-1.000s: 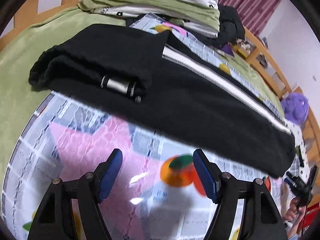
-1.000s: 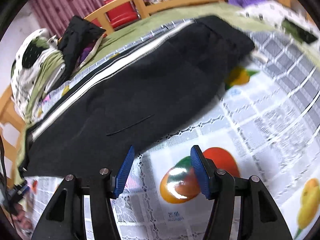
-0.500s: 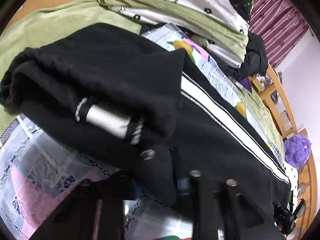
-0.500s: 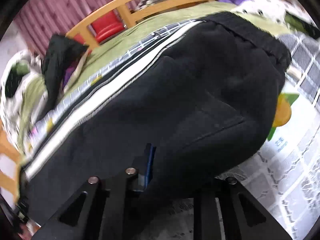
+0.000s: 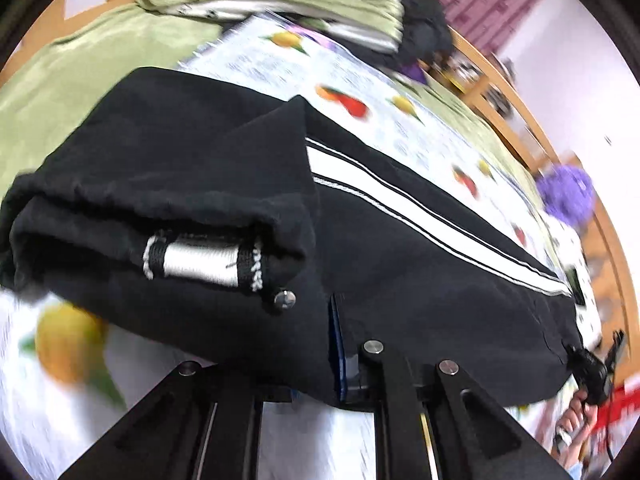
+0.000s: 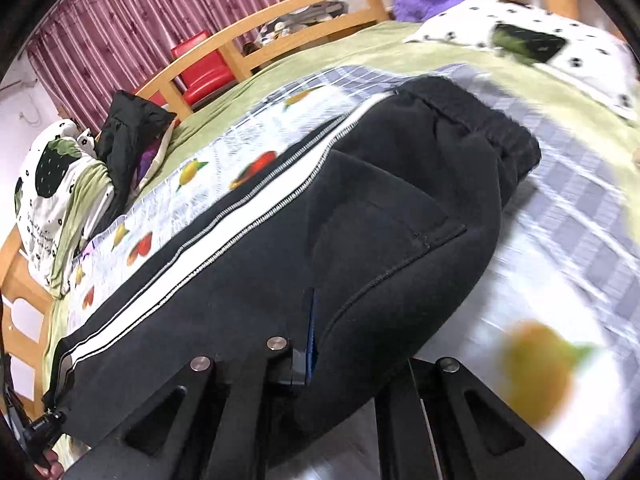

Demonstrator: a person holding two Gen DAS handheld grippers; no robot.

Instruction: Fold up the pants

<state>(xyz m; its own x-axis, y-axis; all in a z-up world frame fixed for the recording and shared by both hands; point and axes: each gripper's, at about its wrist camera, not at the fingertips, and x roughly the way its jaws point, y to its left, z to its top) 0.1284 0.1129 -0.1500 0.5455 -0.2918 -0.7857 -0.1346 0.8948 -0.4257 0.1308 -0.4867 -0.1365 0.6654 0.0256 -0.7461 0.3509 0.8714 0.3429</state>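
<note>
You have the black pants (image 5: 400,248) pinched in both grippers now. They lie long across the fruit-print cloth (image 5: 420,120) on the green bed (image 5: 80,80), with the white stripe (image 6: 224,224) running along the far side.

Your left gripper (image 5: 320,360) has just squeezed shut on the near edge of the pants, close to the leg end with the cuffs (image 5: 196,258). The fabric bunches over the blue pads, so they are pressed tight with cloth between them. Your right gripper (image 6: 332,352) has just squeezed shut too, on the near edge up by the hip, below the pocket (image 6: 384,240). The waistband (image 6: 488,128) sits farther off to the right.

So this looks like the start of a fold: both hands have grabbed the near long edge. Next, I think you should lift both hands together and carry that edge over toward the stripe side. Keep both hands level with each other so the pants do not twist. Hold tight, because thick cloth can slip out.
</note>
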